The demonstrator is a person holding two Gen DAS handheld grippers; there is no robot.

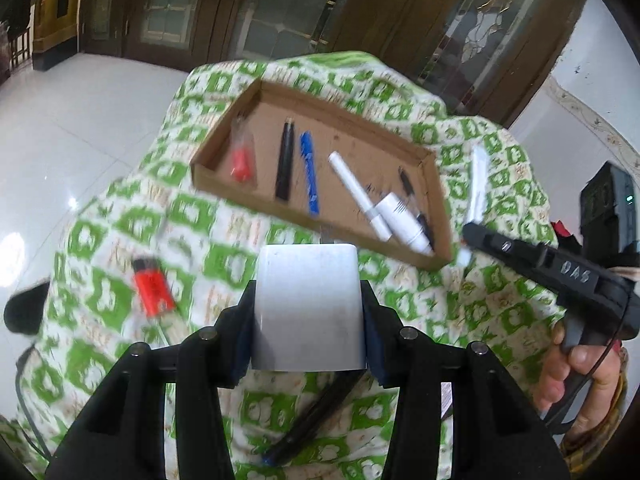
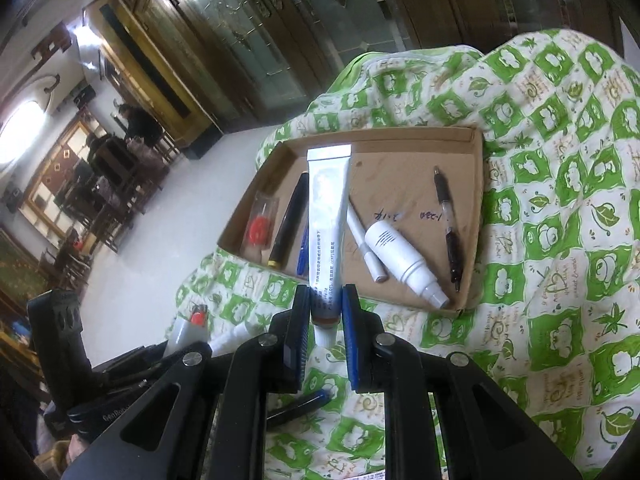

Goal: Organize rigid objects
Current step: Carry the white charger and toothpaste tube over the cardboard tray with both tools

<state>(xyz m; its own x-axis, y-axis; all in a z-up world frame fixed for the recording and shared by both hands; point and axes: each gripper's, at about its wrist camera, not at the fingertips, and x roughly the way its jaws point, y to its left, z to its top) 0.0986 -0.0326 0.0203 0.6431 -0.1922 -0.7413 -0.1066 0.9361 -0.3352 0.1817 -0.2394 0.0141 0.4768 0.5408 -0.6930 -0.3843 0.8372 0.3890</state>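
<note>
My left gripper (image 1: 308, 292) is shut on a smooth silver-grey block (image 1: 308, 320), held above the green-and-white cloth (image 1: 500, 312). My right gripper (image 2: 326, 294) is shut on the lower end of a white tube (image 2: 327, 208), which reaches up over the cardboard tray (image 2: 478, 200). In the tray (image 1: 316, 220) lie a red item in clear wrap (image 1: 241, 164), a black pen (image 1: 285, 164), a blue pen (image 1: 310, 176), a white marker (image 1: 358, 194), a white bottle (image 1: 404, 222) and a dark pen (image 2: 448, 224). A red lighter (image 1: 154, 288) lies on the cloth, left of the block.
A dark pen with a blue tip (image 1: 308, 420) lies on the cloth under my left gripper. A hand (image 1: 580, 368) grips the right tool's handle. White tiled floor (image 1: 80, 120) lies beyond the cloth's left edge, with wooden glass-panelled doors (image 1: 280, 8) behind. People sit at a far table (image 2: 120, 140).
</note>
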